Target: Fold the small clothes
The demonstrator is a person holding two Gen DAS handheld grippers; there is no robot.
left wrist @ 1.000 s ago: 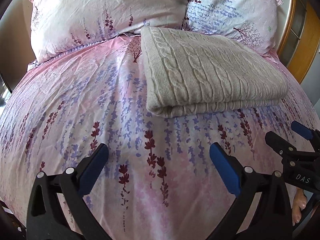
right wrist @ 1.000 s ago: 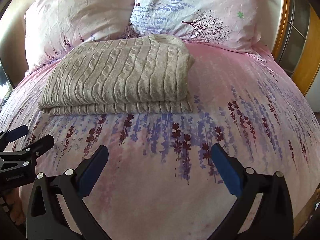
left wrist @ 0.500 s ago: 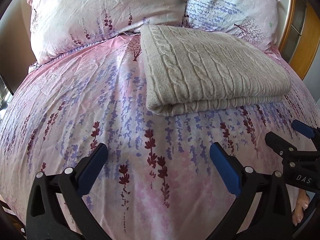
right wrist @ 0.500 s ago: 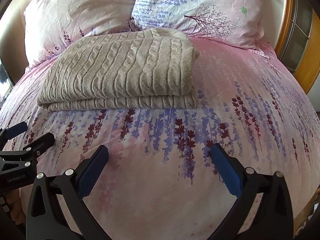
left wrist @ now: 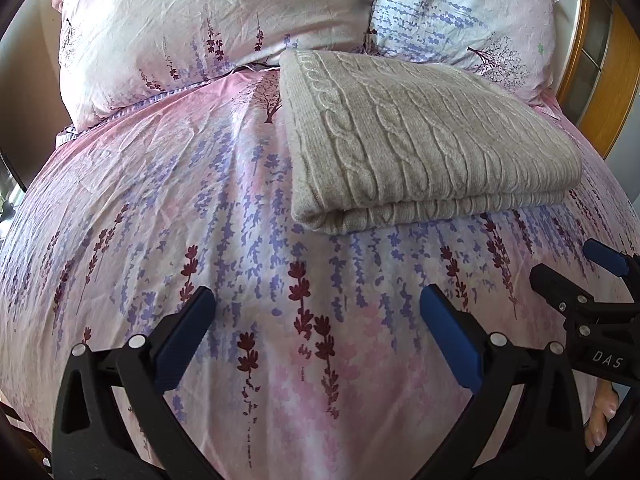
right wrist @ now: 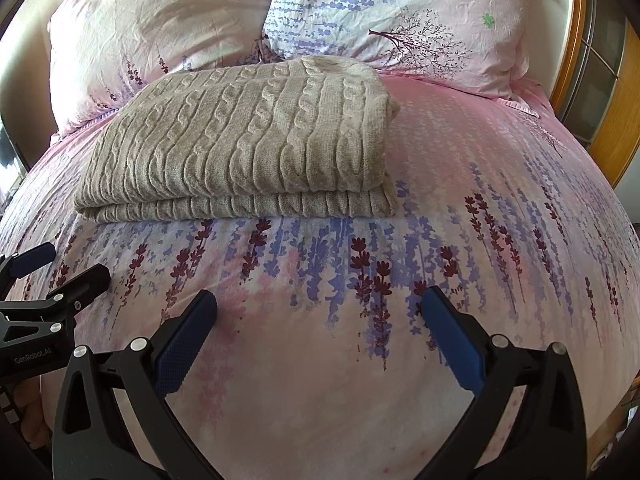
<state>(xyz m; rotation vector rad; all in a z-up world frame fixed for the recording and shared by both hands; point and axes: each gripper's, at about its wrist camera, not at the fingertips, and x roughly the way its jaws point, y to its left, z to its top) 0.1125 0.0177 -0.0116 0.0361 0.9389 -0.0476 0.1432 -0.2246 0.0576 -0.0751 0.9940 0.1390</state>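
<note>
beige cable-knit sweater (left wrist: 424, 136) lies folded in a neat rectangle on the bed, two layers showing at its near edge, top side flat. it sits toward the head end, far edge touching or just at the two pillows. seen from the right wrist view the sweater (right wrist: 248, 140) is left of centre; from the left wrist view it is right of centre, so it lies between the two grippers' lines of sight, ahead of both.

nothing is on top of it, neither gripper touches it.

left gripper (left wrist: 316, 328) hangs over the bare bedspread (left wrist: 160, 208) short of the sweater's near edge, blue-padded fingers (left wrist: 182, 340) spread wide, nothing between them. right gripper (right wrist: 320, 332) same story: fingers (right wrist: 452, 344) wide apart, nothing pinched, over bedspread near the foot side. the two grippers are side by side; each shows at the edge of the other's view.

bedspread is pink with purple and dark red lavender print, a bit wrinkled. left pillow (left wrist: 208, 24) pale pink, right pillow (left wrist: 464, 12) whiter with blue flowers and a tree print. wooden frame (right wrist: 616, 120) at far right, maybe a door or headboard, hard to say with the fisheye. a bit of the person's hand (left wrist: 600, 420) shows under the right gripper.
</note>
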